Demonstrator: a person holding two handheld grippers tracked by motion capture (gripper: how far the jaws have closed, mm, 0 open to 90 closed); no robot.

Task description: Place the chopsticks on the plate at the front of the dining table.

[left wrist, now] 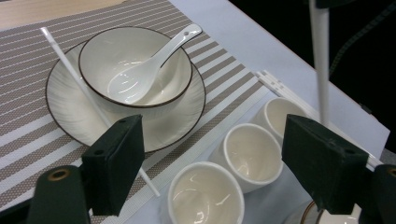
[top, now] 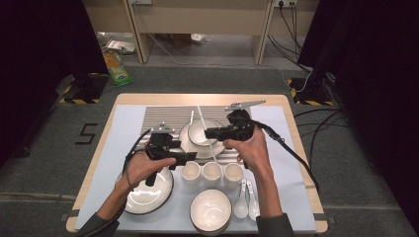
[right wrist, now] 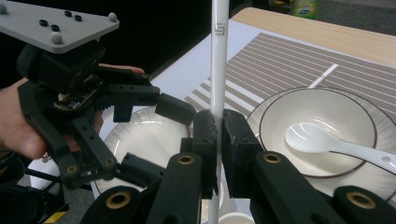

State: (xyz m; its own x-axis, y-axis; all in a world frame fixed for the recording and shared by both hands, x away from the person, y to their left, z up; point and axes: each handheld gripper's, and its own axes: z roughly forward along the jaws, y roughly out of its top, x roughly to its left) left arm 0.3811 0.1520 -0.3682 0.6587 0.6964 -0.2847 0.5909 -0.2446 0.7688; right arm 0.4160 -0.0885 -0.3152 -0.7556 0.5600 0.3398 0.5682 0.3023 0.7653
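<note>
My right gripper (top: pixel 207 132) (right wrist: pixel 219 154) is shut on a white chopstick (top: pixel 201 117) (right wrist: pixel 218 70) (left wrist: pixel 320 56), which it holds over the plate. Its jaws point left across the table. The rimmed plate (top: pixel 184 138) (left wrist: pixel 60 107) carries a white bowl (top: pixel 200 132) (left wrist: pixel 135 51) with a white spoon (left wrist: pixel 149 70) (right wrist: pixel 322 140) inside. A second chopstick (left wrist: pixel 79 79) (top: pixel 191 116) leans across the plate's edge. My left gripper (top: pixel 184 150) (left wrist: pixel 219 158) hovers open just left of the plate, above the cups, with nothing between its fingers.
Three white cups (top: pixel 212 173) (left wrist: pixel 250 151) stand in a row near the front. A large plate (top: pixel 148 197), another bowl (top: pixel 211 210) and two spoons (top: pixel 246 197) lie closer to me. More chopsticks (left wrist: pixel 273 83) lie beyond the cups. The striped placemat (top: pixel 163 116) spreads beneath.
</note>
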